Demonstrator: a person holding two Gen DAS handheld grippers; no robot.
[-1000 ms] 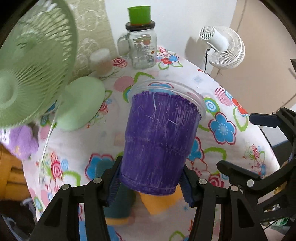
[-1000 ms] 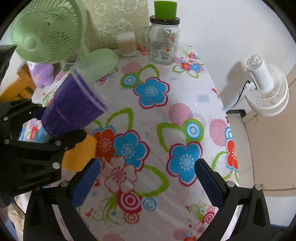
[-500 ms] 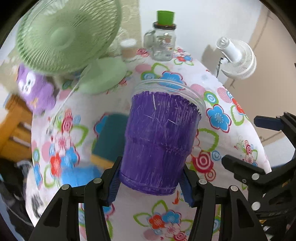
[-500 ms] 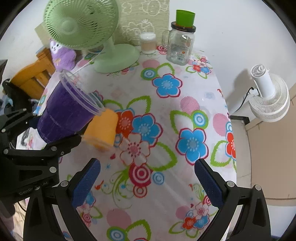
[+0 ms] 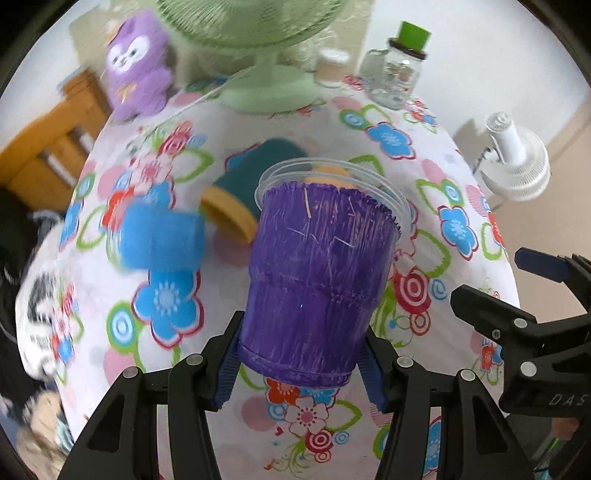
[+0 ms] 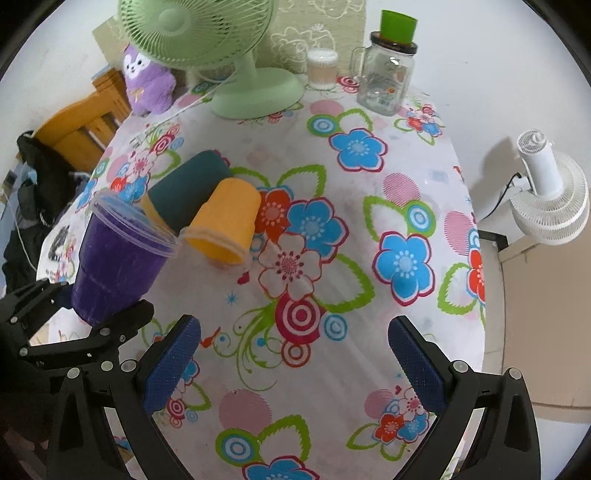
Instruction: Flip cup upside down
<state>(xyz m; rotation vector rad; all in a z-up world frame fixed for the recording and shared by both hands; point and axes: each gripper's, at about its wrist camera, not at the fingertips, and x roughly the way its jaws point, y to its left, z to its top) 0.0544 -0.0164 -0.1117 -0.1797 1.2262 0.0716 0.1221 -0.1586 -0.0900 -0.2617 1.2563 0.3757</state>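
With your left tongs [image 5: 301, 363] clenched on the purple cup [image 5: 317, 280] near its base and right tongs [image 6: 295, 363] released, roll your wrist fully before lowering it rim-first onto bare worktop [image 6: 369, 302].

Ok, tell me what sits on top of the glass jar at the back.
A green cup sits on the glass jar's dark lid. Which way up it stands cannot be told; the lid beneath it is hidden.
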